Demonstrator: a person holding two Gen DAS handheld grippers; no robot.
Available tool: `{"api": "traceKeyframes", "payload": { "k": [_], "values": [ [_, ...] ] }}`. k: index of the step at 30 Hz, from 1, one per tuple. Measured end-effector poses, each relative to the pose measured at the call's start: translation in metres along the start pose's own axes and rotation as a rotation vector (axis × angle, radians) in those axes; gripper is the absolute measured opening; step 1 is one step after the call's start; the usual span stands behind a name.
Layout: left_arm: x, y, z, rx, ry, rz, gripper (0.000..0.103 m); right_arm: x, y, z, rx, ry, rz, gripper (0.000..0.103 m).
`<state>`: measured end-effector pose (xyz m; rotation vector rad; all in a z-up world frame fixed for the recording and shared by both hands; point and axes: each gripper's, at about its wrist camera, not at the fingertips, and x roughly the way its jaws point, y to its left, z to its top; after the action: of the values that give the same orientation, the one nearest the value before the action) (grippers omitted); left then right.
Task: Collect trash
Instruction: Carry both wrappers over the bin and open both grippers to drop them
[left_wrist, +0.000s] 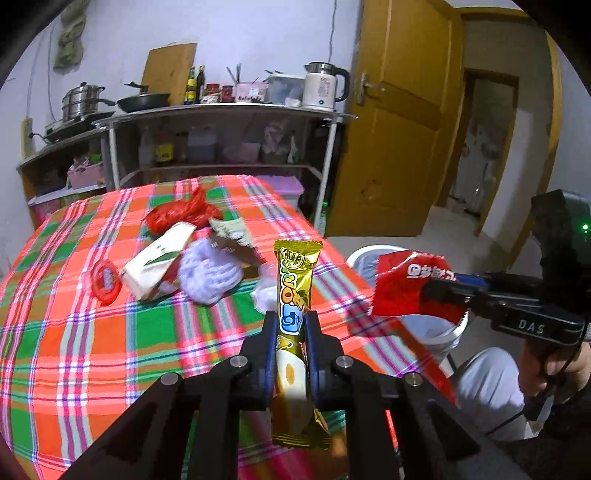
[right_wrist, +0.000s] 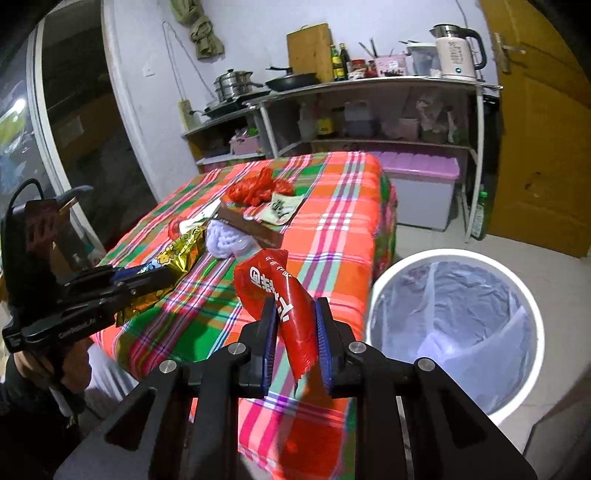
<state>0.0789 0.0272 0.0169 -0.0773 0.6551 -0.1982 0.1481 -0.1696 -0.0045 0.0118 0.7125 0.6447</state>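
L claw (left_wrist: 290, 328) is pinching a long gold foil snack wrapper (left_wrist: 295, 280) w/ cartoon lettering, pads pressed on its middle; wrapper stands nearly upright between them, top end poking above the table, crimped bottom end hanging below the pads. R claw (right_wrist: 293, 325) is pinching a crumpled red plastic snack packet (right_wrist: 275, 291) w/ white lettering, one end sticking up and fwd, jagged end trailing back between the pads. Both wrappers are lifted off the table, none touching the cloth.

Table w/ orange, green and pink plaid cloth (left_wrist: 92, 350) carries the rest of the trash in a loose heap near its far side: bunched red plastic bag (left_wrist: 181, 214), white and green paper carton (left_wrist: 155, 264) lying flat, white foam fruit net (left_wrist: 208, 275) just beside it, brown cardboard strip (right_wrist: 251, 225), small round red lid (left_wrist: 106, 282) near the carton.

Round white trash bin (right_wrist: 532, 317) lined w/ a clear bag stands on the floor just beside the table's corner, near the R claw. In the L view the red packet (left_wrist: 406, 284) hangs over the bin's rim area. A person's hand (left_wrist: 557, 365) grips the R tool's handle.
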Motion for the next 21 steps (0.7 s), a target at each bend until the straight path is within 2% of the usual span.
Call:
{"api": "traceKeyframes", "payload": {
  "k": [21],
  "values": [
    [0.048, -0.067, 0.031, 0.077, 0.014, -0.13, 0.014, -0.031, -0.059, -0.008, 0.104, -0.039, -0.128, 0.021]
  ]
}}
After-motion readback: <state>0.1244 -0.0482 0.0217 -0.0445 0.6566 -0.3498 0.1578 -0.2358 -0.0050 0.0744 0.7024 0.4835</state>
